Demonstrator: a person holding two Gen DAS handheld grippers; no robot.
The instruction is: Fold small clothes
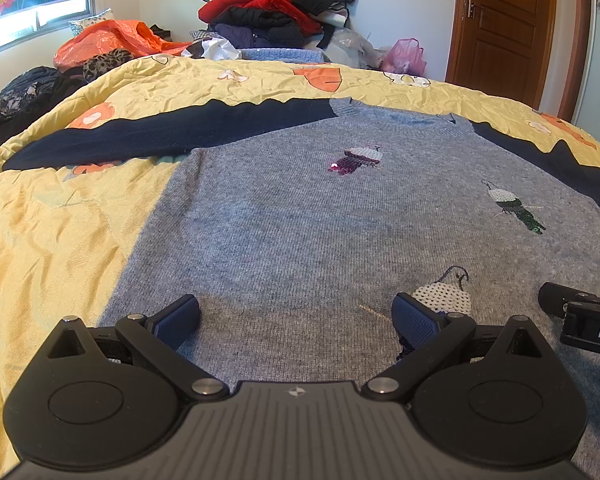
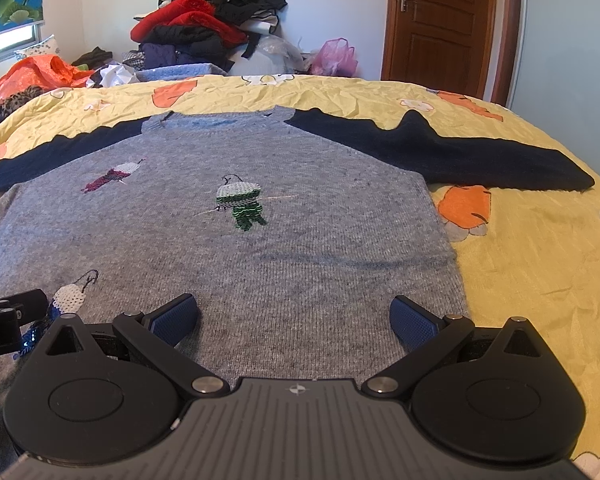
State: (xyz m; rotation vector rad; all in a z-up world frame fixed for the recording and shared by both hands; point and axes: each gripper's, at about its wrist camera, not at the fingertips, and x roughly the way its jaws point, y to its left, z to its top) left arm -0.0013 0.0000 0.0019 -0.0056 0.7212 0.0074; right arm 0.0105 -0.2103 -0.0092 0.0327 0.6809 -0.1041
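A grey knit sweater [image 1: 308, 220] [image 2: 260, 248] with navy sleeves and sequin bird patches lies flat, front up, on the yellow quilt. Both sleeves are spread out sideways: the left sleeve [image 1: 140, 136] and the right sleeve [image 2: 460, 152]. My left gripper [image 1: 296, 320] hovers open over the hem's left half, nothing between its blue pads. My right gripper [image 2: 294, 320] is open over the hem's right half, near the sweater's right edge. Each gripper shows at the edge of the other's view: the right one [image 1: 580, 316] and the left one [image 2: 8, 316].
The yellow floral quilt [image 1: 60, 240] [image 2: 540, 280] covers the bed. A pile of red and black clothes [image 1: 276, 8] is stacked at the far end, with an orange bag [image 1: 112, 40] and a pink bag [image 2: 336, 56]. A wooden door [image 2: 444, 20] stands at the back right.
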